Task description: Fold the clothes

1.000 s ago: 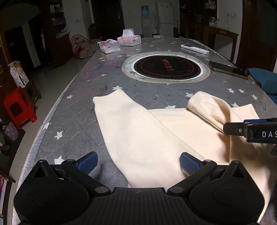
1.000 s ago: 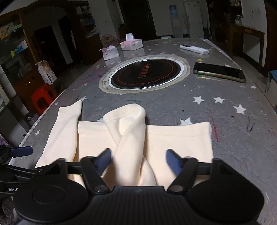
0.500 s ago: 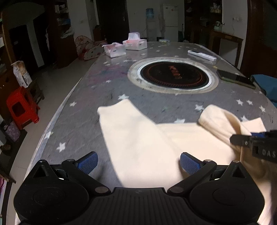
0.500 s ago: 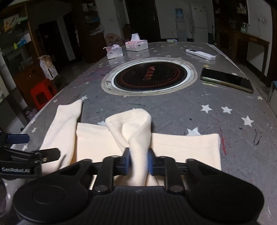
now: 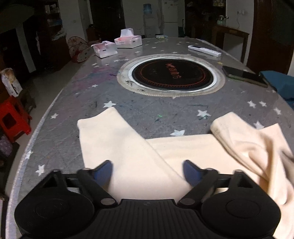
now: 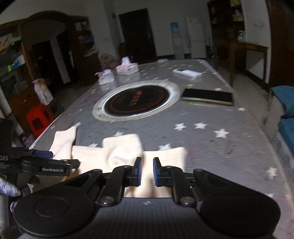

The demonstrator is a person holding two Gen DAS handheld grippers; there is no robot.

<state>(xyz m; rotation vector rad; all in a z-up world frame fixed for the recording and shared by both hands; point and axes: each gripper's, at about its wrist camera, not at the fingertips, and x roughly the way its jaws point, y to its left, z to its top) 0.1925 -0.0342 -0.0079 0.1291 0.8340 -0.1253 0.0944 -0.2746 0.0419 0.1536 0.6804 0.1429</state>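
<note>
While the right gripper [image 6: 146,170], newly clamped on the cream garment's [image 5: 183,147] sleeve, seemingly lifts it, the left gripper's [image 5: 147,170] half-open jaws have just been narrowing around the other sleeve.

A dim room: dark wooden shelves [image 5: 55,35] line the left wall, a red stool [image 5: 12,117] stands on the pale floor [image 5: 49,92], a white fridge [image 5: 170,16] far back, a wooden side table [image 5: 231,36] right.

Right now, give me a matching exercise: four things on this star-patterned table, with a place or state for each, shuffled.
Things:
1. cream garment
2. black phone
3. white remote
4. round black cooktop

Places or states:
A. sunk into the table's middle
B. far end, right side
C. near edge, sleeve pinched
D. right of the cooktop

Pairs: 1-C, 2-D, 3-B, 4-A
</note>
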